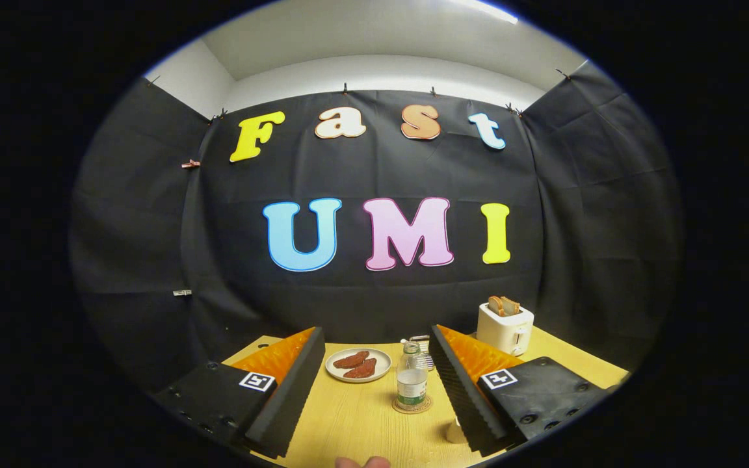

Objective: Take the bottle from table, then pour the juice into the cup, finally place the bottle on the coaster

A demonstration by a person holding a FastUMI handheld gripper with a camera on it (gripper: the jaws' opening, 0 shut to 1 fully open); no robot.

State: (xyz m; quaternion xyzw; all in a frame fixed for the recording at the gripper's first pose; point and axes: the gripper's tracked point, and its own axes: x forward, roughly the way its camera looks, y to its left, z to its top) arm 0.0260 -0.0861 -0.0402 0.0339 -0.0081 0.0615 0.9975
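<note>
A clear plastic bottle (412, 383) with a green label stands upright on a round cork coaster (412, 406) on the wooden table (361, 422). It sits just ahead of my gripper (374, 390), nearer the right finger, with a gap on both sides. The gripper is open and holds nothing. A pale cup (456, 432) peeks out beside the right finger, mostly hidden by it.
A white plate (358, 364) with two brown patties lies beyond the fingers, left of the bottle. A white toaster (505, 328) with bread slices stands at the back right. A small object is partly hidden behind the bottle. A fingertip (361, 462) shows at the table's near edge.
</note>
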